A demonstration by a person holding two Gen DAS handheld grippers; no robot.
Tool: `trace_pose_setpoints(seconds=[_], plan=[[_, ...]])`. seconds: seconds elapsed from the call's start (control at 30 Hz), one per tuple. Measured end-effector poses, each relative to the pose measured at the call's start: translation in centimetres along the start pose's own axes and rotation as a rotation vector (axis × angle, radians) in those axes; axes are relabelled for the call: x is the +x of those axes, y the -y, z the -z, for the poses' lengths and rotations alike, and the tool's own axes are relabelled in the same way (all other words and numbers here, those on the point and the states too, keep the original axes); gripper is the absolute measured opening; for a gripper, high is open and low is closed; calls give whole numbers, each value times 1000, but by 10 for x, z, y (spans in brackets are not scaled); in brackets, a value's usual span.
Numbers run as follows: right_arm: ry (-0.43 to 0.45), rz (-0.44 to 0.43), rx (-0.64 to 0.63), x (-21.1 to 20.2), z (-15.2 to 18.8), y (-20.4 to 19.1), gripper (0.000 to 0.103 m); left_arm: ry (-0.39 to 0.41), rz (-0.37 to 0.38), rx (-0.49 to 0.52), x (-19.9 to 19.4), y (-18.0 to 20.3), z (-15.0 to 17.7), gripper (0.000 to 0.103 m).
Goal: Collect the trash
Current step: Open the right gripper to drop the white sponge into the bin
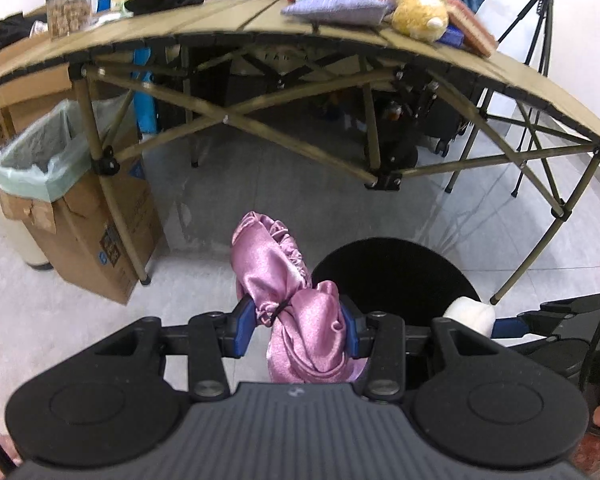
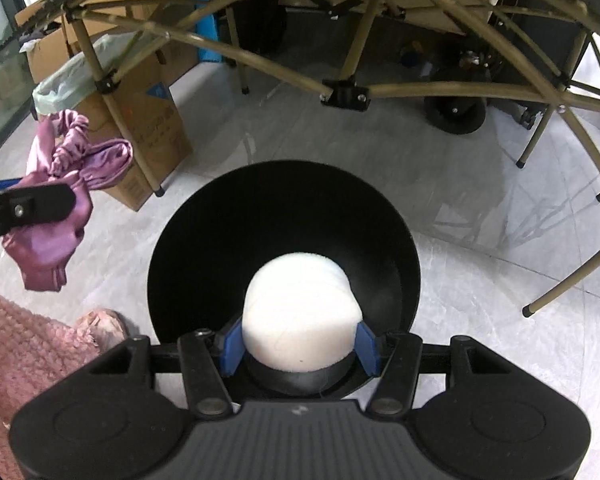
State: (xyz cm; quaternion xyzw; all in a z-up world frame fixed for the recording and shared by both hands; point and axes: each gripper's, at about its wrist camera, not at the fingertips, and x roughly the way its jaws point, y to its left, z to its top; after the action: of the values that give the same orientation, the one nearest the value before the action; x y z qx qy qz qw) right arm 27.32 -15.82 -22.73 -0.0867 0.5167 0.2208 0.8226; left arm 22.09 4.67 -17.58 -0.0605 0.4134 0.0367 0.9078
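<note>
Between the left gripper's [image 1: 296,330] blue pads, a pink satin scrunched cloth [image 1: 296,312] is pinched, its lower end hidden by the gripper body. The right gripper [image 2: 300,344] clamps a white foam cylinder [image 2: 300,312] over a black round bin [image 2: 400,248]. Ahead-left: liner-lined cardboard box [image 1: 88,240] behind the tan folding table's [image 1: 228,28] leg.

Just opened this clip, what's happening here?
A person holds a gripper in each hand above a grey tiled floor. The left gripper is clamped on a bunched pink satin cloth. The right gripper grips a white foam cylinder over a black round bin. A bag-lined cardboard box stands by the folding table.
</note>
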Motion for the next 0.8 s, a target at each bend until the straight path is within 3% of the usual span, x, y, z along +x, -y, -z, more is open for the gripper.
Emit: trace_pose_setpoints(seconds=[0.4,0.8], plan=[[-56,34,-73,38,-19,-11,55,12,7,1,9,5,-17,43],[-85,43,-103,52,-15,-18,56,-17,-23,28,27,2,-16,43]])
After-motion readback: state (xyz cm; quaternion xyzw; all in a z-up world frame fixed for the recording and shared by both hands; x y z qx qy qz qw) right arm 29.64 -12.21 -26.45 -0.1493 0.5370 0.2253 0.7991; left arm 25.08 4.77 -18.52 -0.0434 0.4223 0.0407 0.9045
